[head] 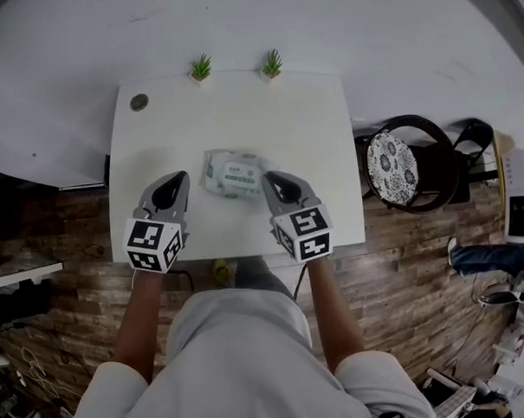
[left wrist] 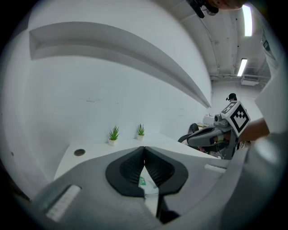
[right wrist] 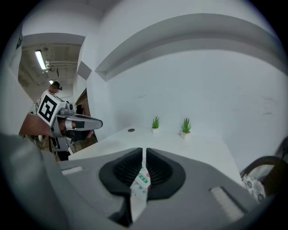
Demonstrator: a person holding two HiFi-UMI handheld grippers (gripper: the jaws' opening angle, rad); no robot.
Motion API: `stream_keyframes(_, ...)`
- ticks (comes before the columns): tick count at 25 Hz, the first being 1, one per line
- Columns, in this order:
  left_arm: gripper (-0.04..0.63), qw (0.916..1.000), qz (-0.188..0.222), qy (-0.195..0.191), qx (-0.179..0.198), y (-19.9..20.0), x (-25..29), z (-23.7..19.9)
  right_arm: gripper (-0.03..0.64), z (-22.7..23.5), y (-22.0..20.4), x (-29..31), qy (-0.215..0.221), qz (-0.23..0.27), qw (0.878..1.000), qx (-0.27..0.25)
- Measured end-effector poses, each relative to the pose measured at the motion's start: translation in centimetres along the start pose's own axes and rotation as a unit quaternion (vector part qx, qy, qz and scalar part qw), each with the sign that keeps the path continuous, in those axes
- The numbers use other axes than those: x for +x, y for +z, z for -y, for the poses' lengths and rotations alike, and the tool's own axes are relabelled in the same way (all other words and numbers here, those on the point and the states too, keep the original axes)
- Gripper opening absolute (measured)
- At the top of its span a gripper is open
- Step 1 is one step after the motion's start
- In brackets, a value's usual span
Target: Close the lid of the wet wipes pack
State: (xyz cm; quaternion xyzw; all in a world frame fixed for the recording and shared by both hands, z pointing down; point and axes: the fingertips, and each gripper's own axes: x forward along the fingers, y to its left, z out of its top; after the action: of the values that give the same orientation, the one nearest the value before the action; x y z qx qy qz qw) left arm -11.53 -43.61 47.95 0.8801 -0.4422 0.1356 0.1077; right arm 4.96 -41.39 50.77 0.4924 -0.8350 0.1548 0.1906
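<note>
The wet wipes pack (head: pixel 233 173), white with green print, lies flat in the middle of the white table (head: pixel 240 109). From above I cannot tell how its lid stands. My left gripper (head: pixel 181 178) hangs just left of the pack with its fingertips together and nothing between them. My right gripper (head: pixel 268 177) is just right of the pack, above the table, its jaws a narrow slit apart and empty. In the left gripper view the left gripper (left wrist: pixel 144 150) shows a sliver of the pack (left wrist: pixel 145 182) below its jaws. The right gripper (right wrist: pixel 143 152) shows the pack (right wrist: pixel 141 179) the same way.
Two small potted plants (head: pixel 201 68) (head: pixel 273 63) stand at the table's far edge, and a dark round disc (head: pixel 138 102) sits at its far left corner. A round-seated chair (head: pixel 407 163) stands right of the table on the wood floor.
</note>
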Motion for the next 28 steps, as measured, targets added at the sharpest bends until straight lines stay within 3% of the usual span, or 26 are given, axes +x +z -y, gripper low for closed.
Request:
stream_keyframes(19,0.008,0.9966,0.07,-0.015,0.041,5.3,-5.2,2.4,0.005,0.1,3.3,-9.0,-0.093,0.093,0.991,0.016)
stream_keyframes(28,0.008,0.9938,0.097,-0.008,0.053,7.0,-6.8,2.7,0.005,0.1,4.2,-11.3,-0.113,0.125,0.986,0.012)
